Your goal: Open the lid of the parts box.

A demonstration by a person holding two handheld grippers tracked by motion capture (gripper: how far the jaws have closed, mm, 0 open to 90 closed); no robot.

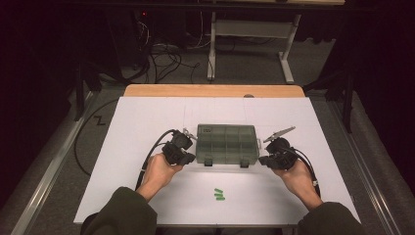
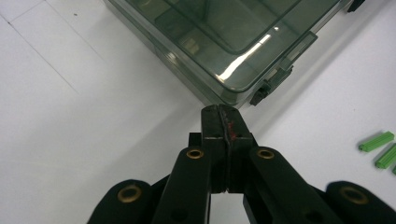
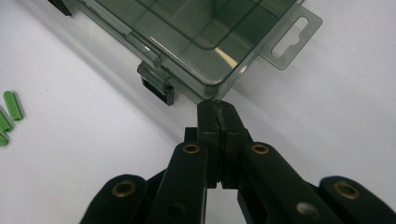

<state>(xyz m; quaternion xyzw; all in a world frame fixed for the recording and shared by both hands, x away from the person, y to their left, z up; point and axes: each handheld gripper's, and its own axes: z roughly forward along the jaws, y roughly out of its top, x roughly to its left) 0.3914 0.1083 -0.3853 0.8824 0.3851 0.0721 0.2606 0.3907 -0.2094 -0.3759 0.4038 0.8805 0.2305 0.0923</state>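
On the white table (image 1: 147, 122), a closed compartment box (image 1: 227, 143); both grippers' fingers pressed together at its corners.

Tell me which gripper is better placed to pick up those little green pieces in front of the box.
Roughly even, slight edge to the left gripper: the green pieces lie just left of the box centre. Both grippers are shut at the box's near corners, the right gripper marginally farther.
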